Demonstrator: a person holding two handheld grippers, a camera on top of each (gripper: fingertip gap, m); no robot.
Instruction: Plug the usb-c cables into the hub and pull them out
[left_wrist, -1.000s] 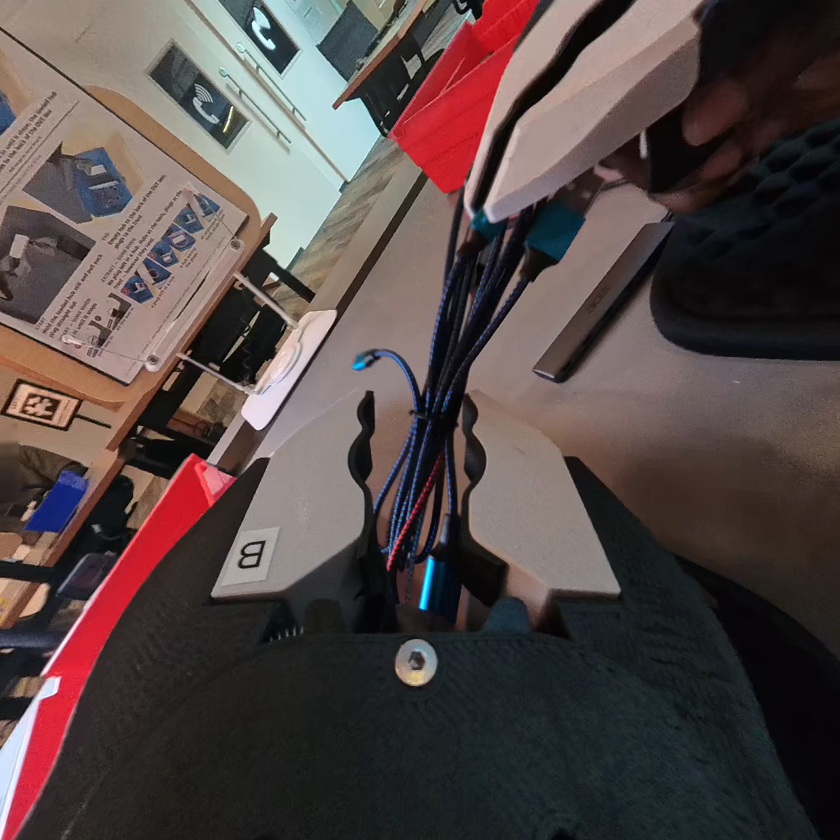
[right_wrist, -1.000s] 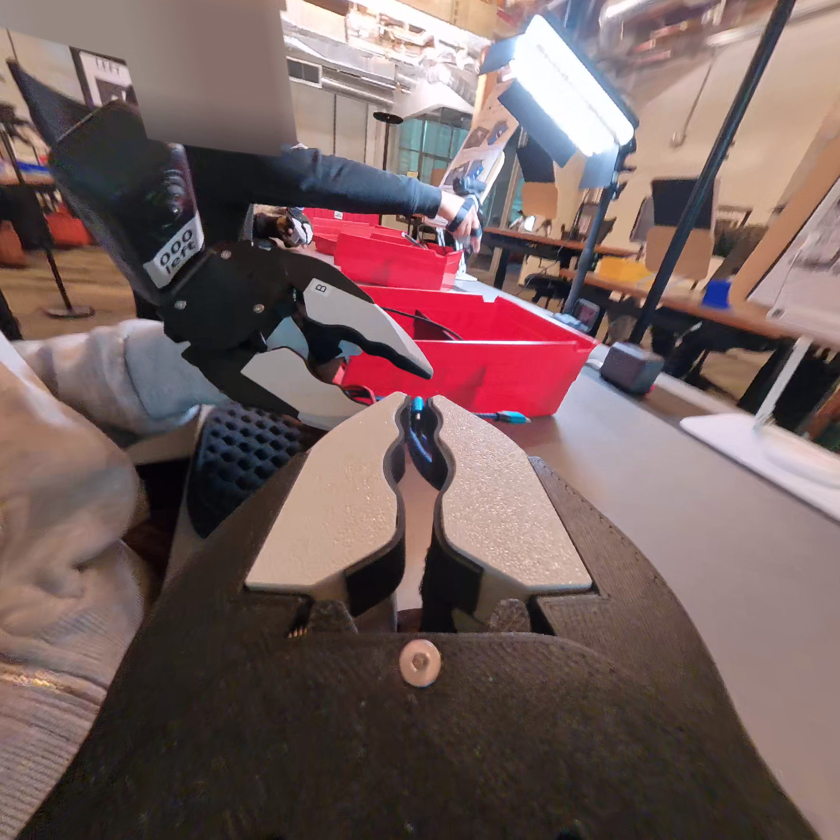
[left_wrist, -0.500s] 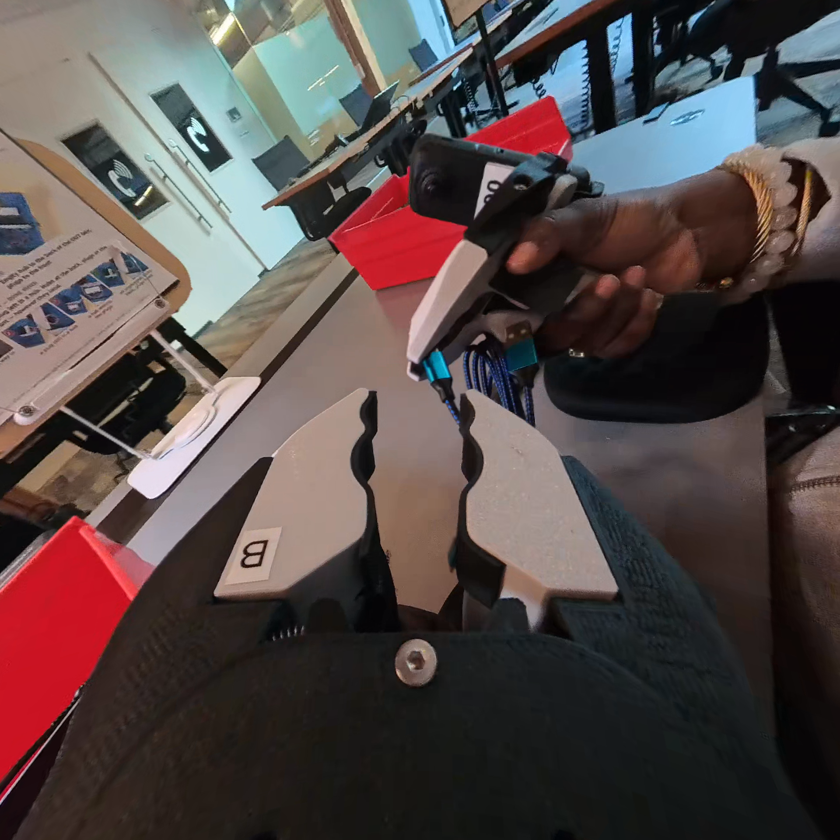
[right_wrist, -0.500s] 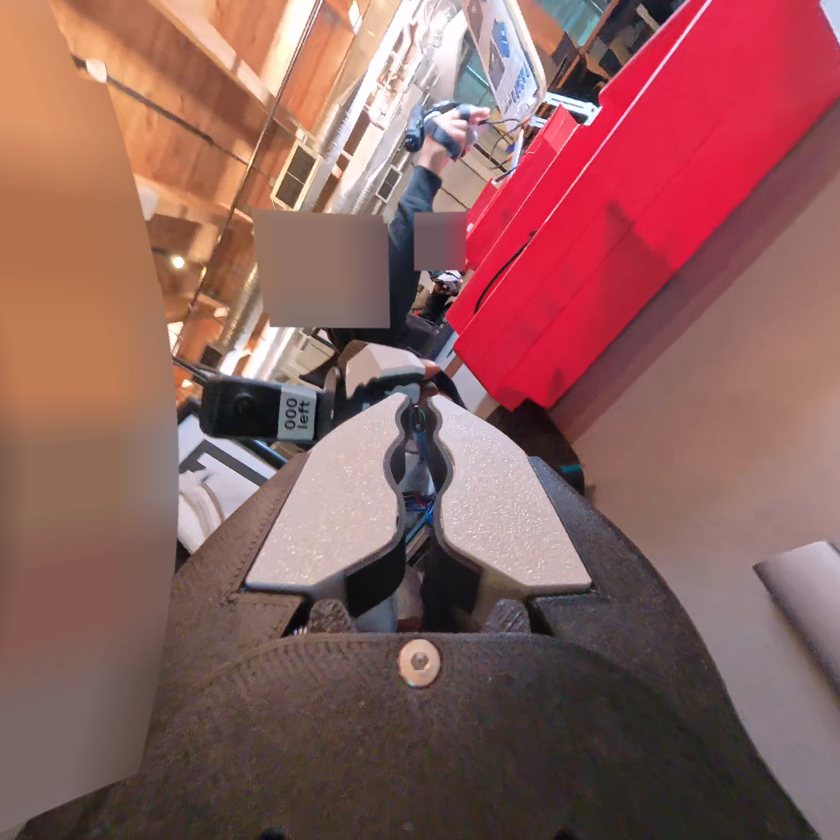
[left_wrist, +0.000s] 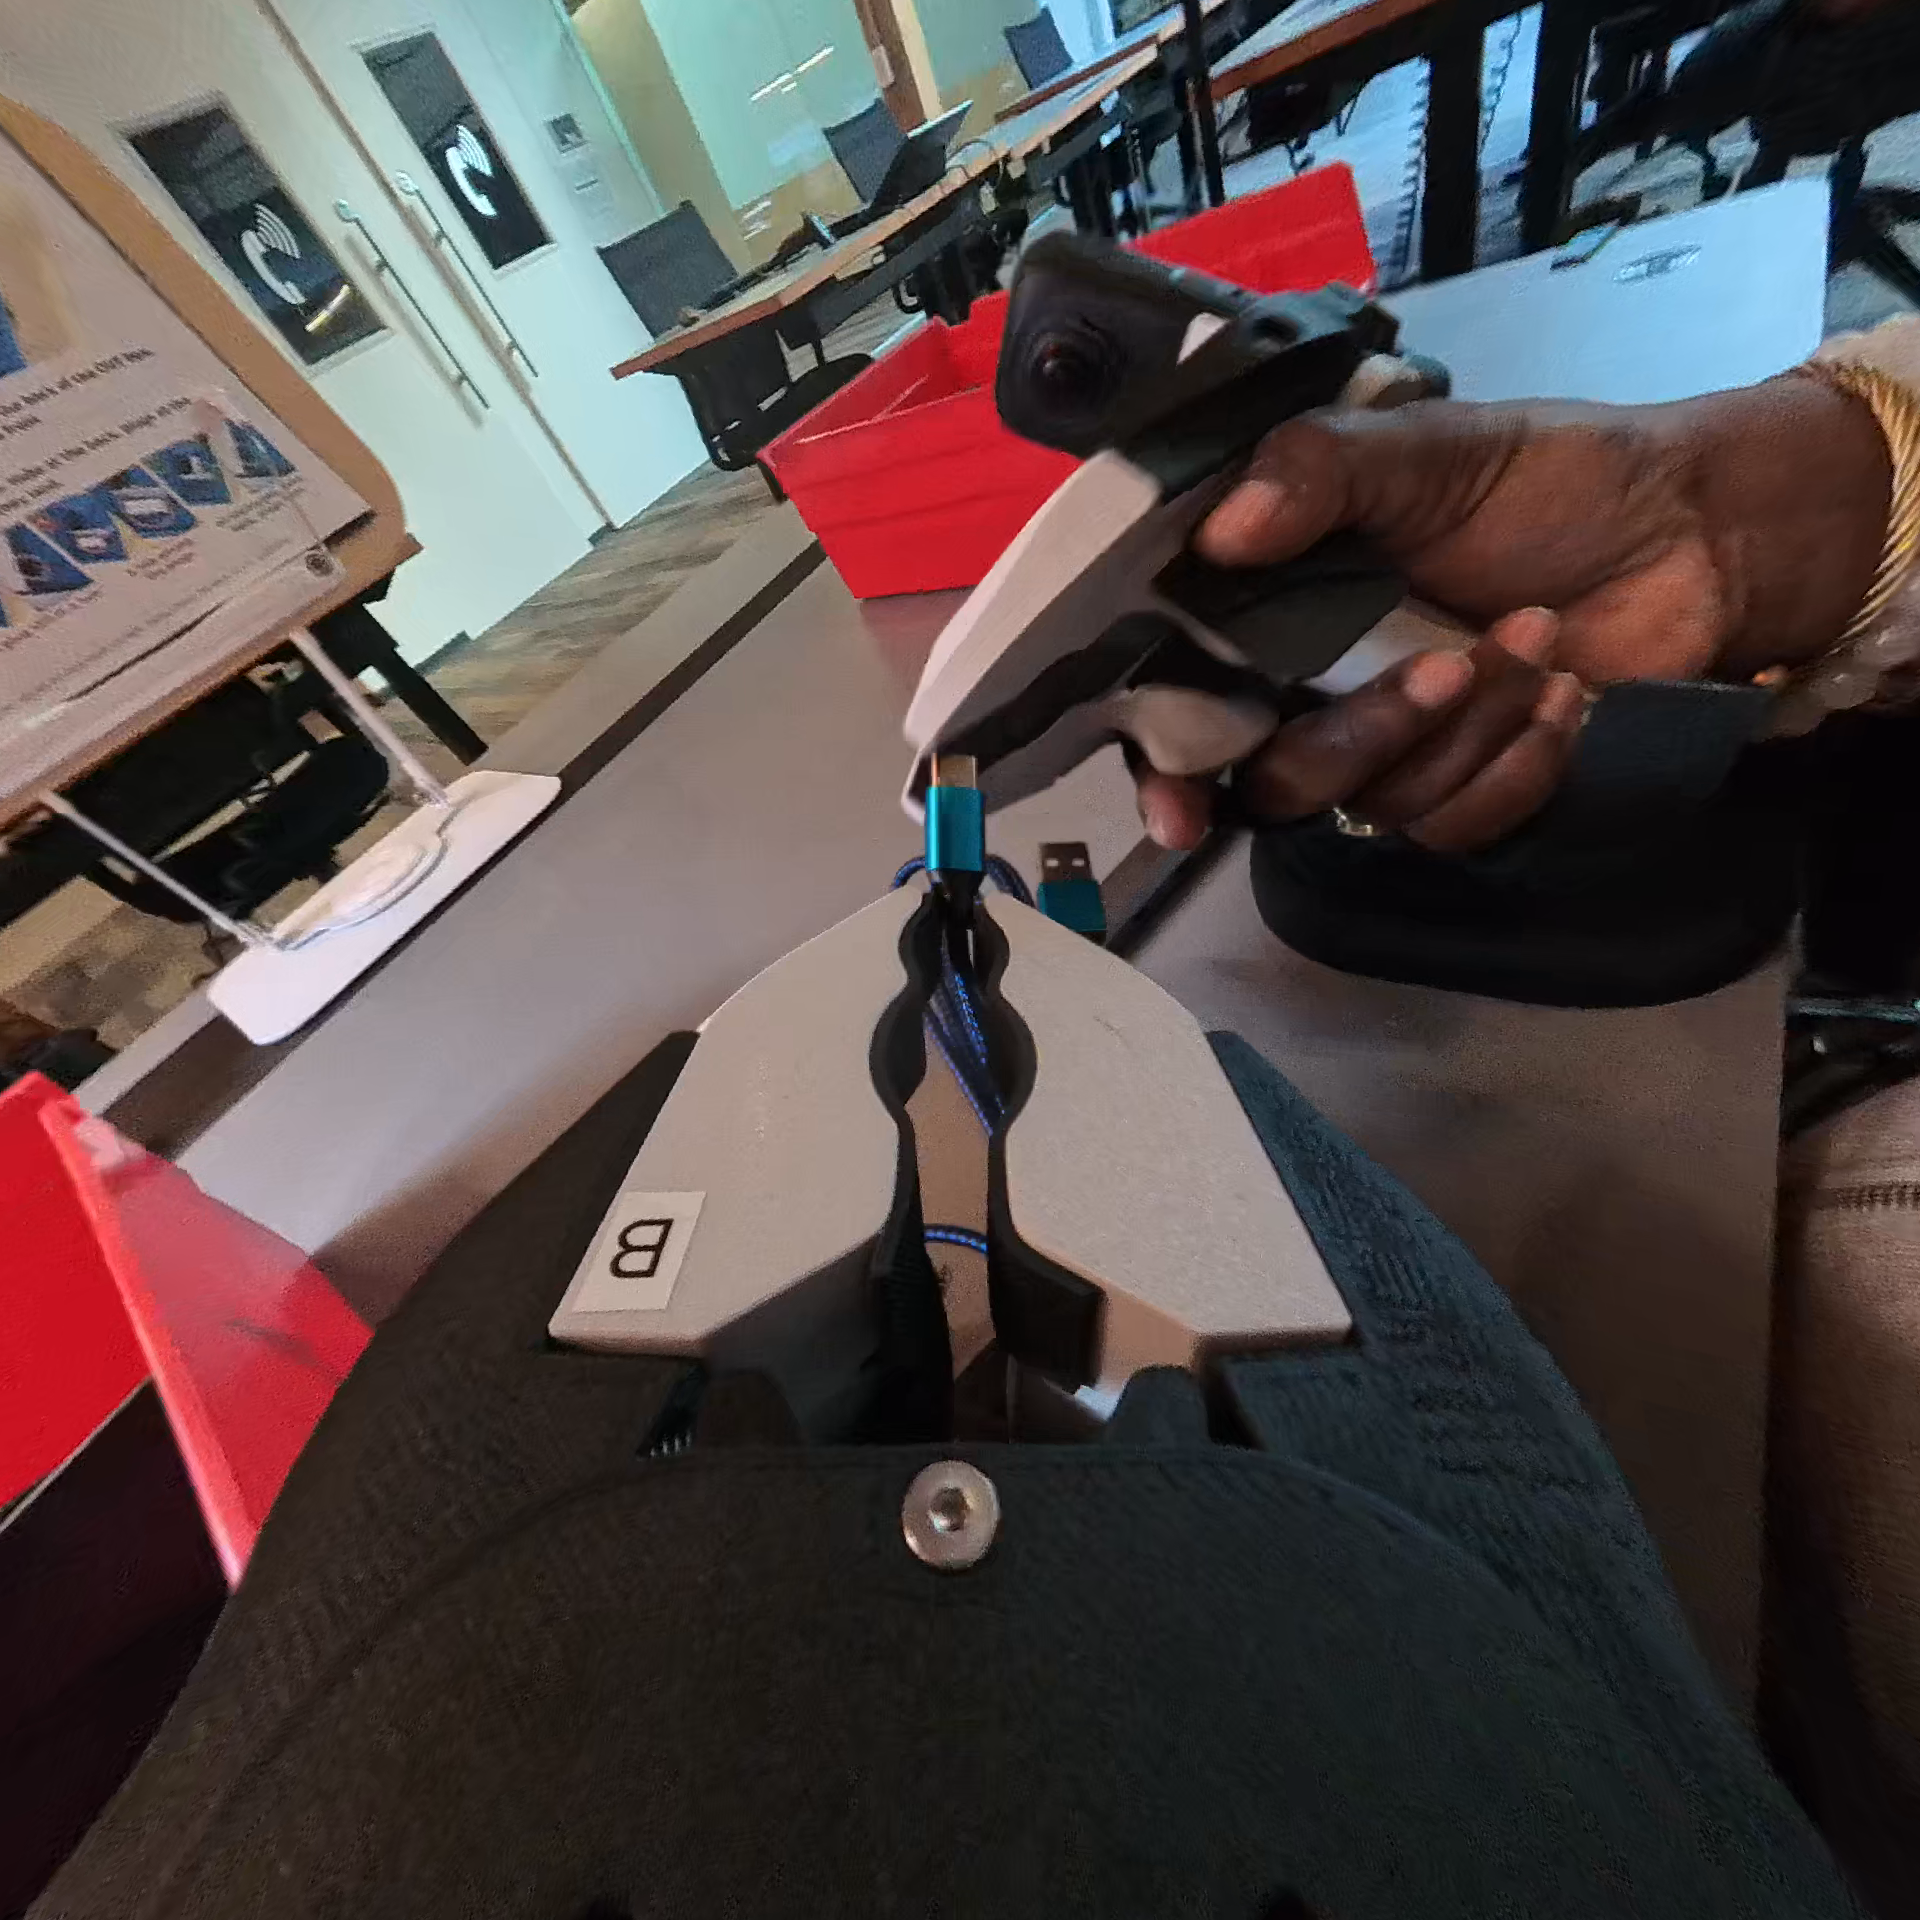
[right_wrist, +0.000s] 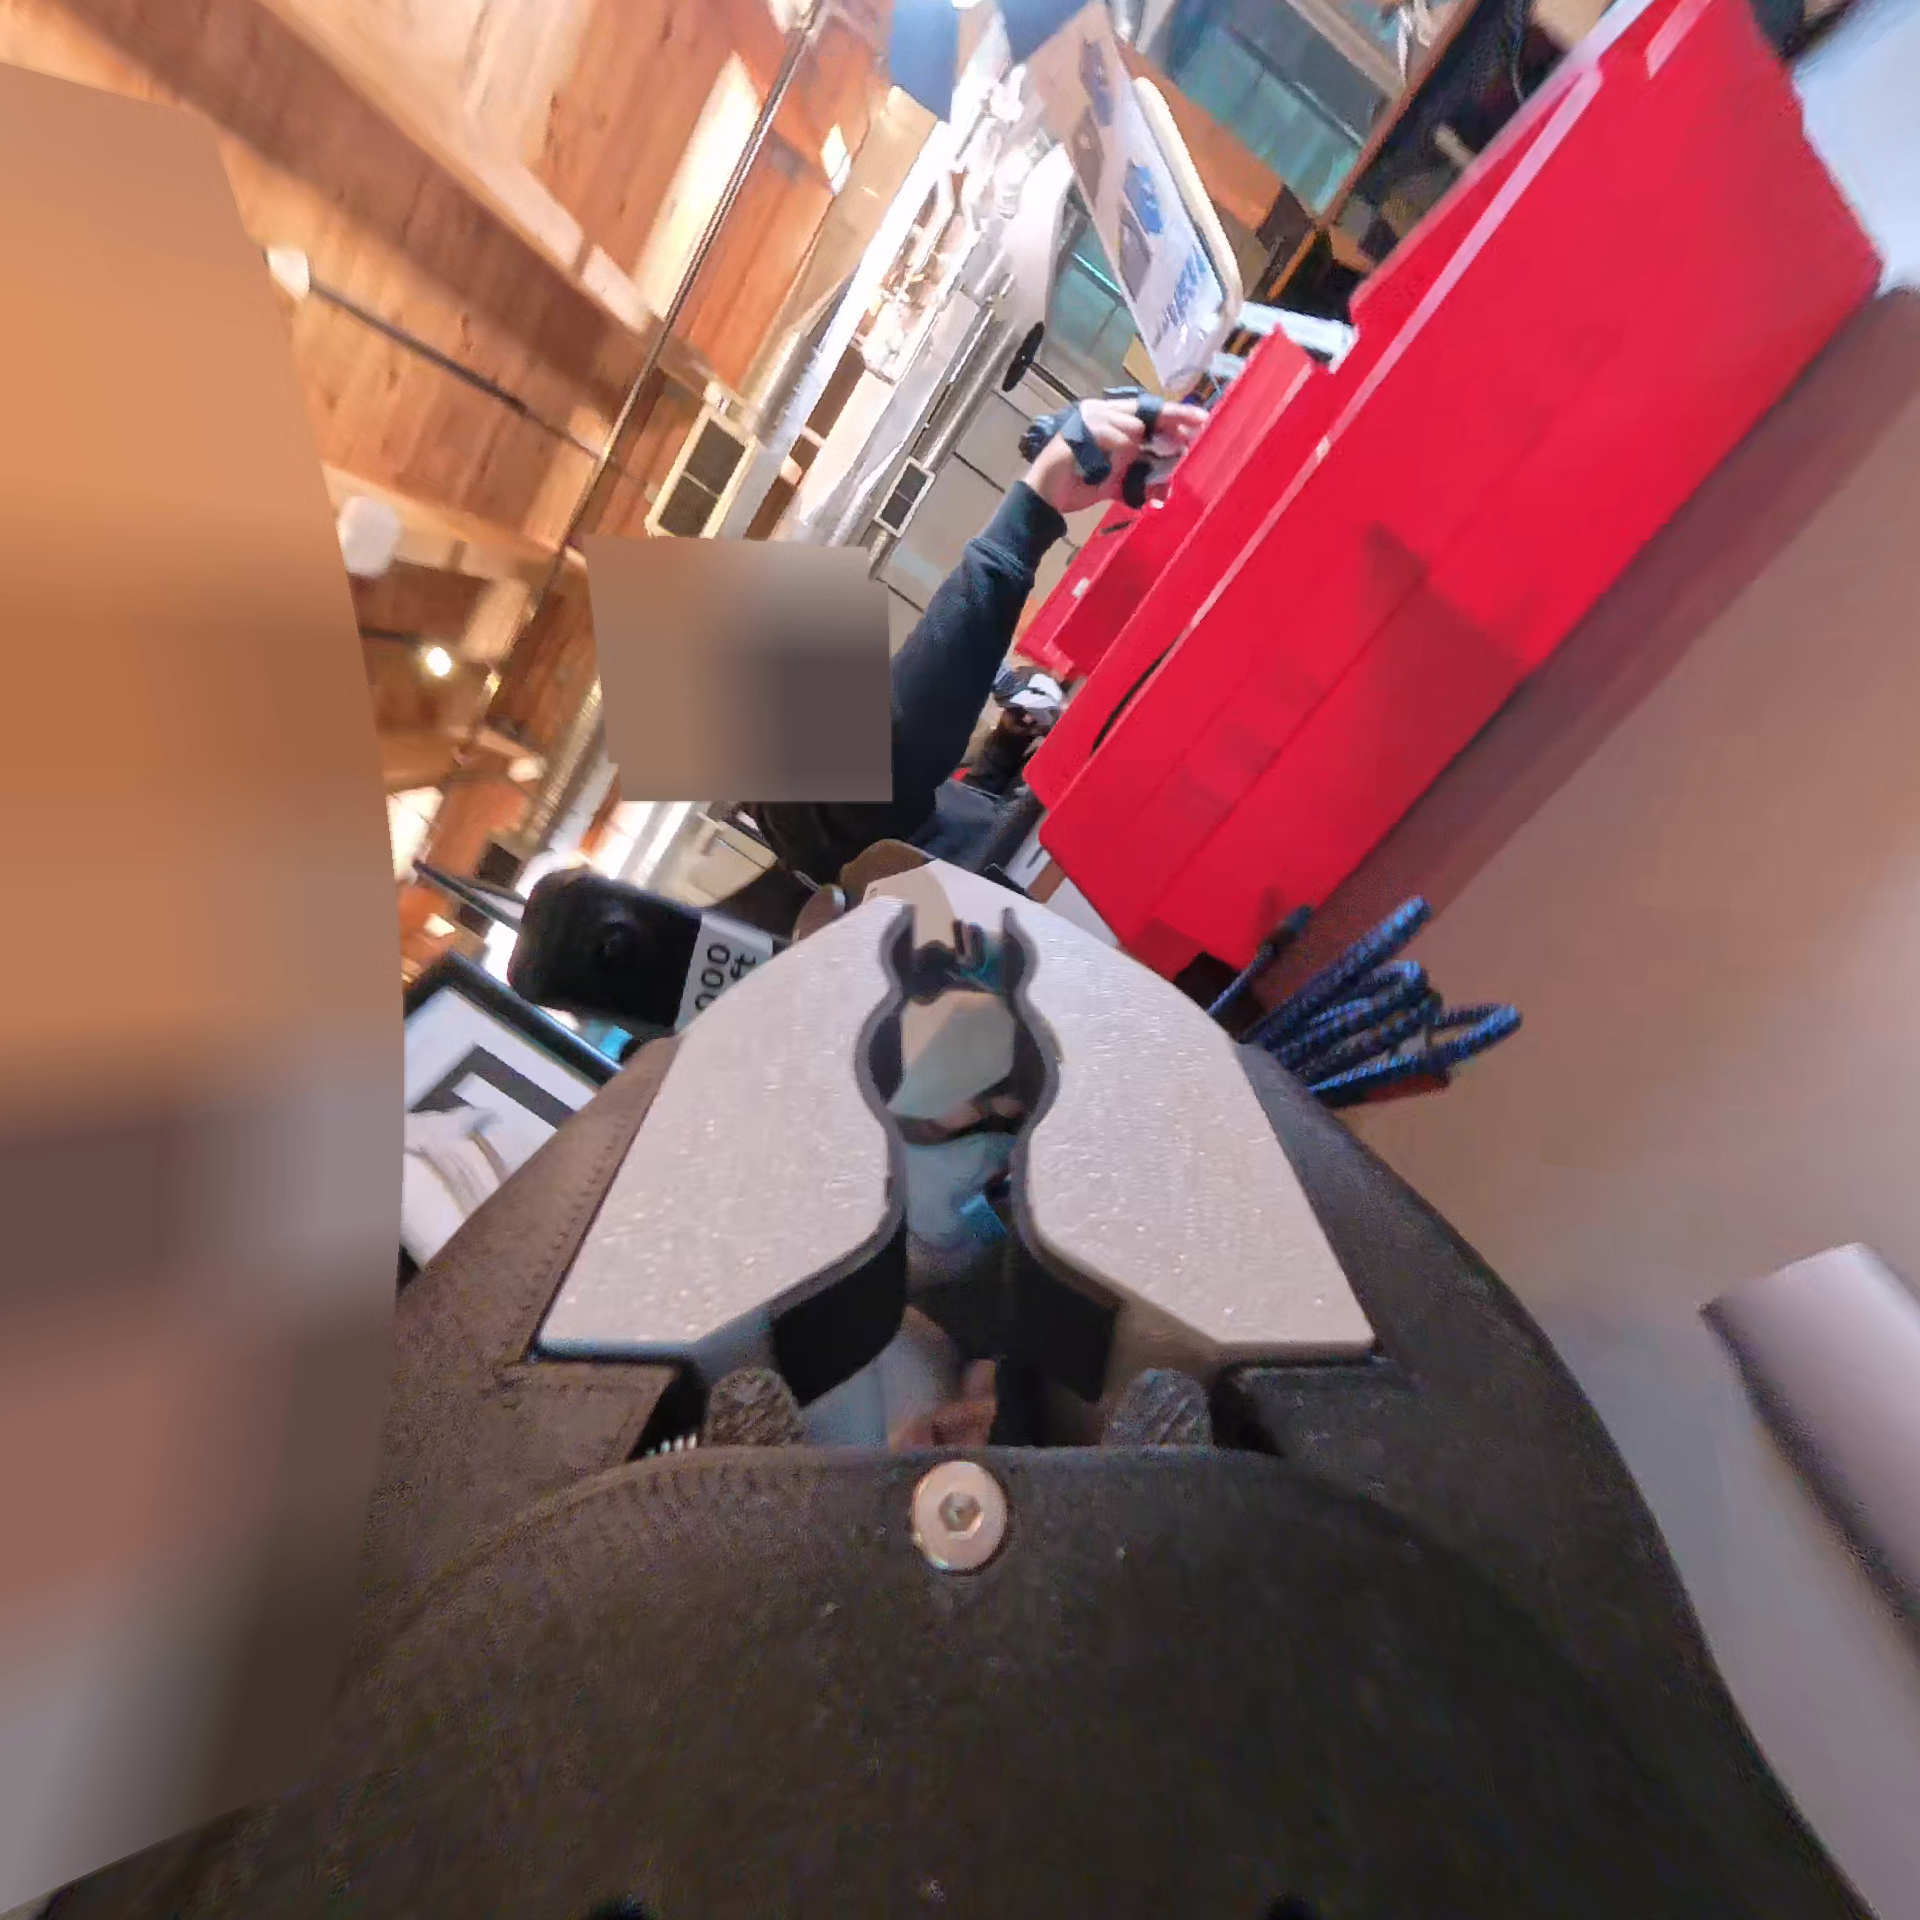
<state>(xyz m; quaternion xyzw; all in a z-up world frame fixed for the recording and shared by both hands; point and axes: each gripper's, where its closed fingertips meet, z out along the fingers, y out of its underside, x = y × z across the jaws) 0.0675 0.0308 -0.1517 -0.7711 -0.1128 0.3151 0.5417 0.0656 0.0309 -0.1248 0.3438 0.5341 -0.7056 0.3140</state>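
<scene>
Lowest and nearest in the left wrist view, the left gripper (left_wrist: 951, 920) has its jaws drawn in on a blue braided cable (left_wrist: 966, 1039) that runs up the narrow slot between them, so the cable's long axis lies along the fingers and points away from the camera; just past the tips stands the teal usb-c plug (left_wrist: 954, 821), upright, its metal end touching or almost touching the tips of the right gripper (left_wrist: 935, 764), which comes down from the upper right of the frame in a hand (left_wrist: 1538, 623); whether the right jaws pinch the plug's tip or only meet it I cannot tell, though they look nearly pressed together; I judge the left gripper the nearer, holding the cable just behind the plug; a second connector, a teal flat plug (left_wrist: 1070, 883), lies on the grey bench (left_wrist: 623, 831) just right of the jaw tips; farther back sits a red bin (left_wrist: 914, 488). The right wrist view adds what the left lacks: a loose bundle of blue cables (right_wrist: 1371, 1018) at right of centre, beside a red bin (right_wrist: 1455, 582), and a pale grey edge at lower right that may be the hub (right_wrist: 1829, 1382); no plug is seated yet.
</scene>
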